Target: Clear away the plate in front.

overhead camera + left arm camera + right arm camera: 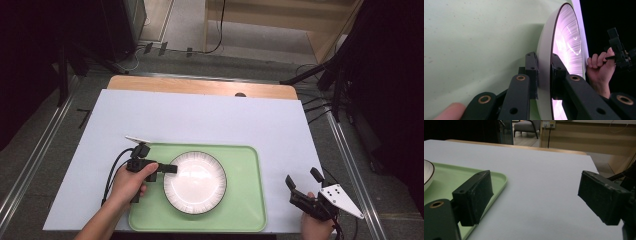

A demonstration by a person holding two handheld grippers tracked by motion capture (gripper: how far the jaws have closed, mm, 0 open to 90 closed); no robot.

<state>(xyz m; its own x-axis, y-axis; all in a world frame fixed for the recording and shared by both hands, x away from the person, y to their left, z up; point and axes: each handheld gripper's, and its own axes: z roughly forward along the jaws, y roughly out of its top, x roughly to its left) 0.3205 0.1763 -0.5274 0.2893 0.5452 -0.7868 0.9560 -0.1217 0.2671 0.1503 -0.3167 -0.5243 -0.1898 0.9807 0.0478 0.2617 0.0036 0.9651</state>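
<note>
Sitting in the middle of a smooth, pale green tray (245, 210) with rounded corners is a round, glossy white plate (195, 182), finely ribbed toward its thin dark rim. Pinching that rim at the plate's left edge is the left gripper (171, 168), its black jaws narrowed onto it, one pad under and one over. Hovering over the matte white tabletop (200, 120) beyond the tray's right edge is the right gripper (303, 183), gaping wide with nothing between its jaws.

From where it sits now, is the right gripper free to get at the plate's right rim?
Probably yes. The right gripper hovers open off the tray's right edge, with bare table between it and the plate. The left gripper clamps the opposite rim only.
</note>
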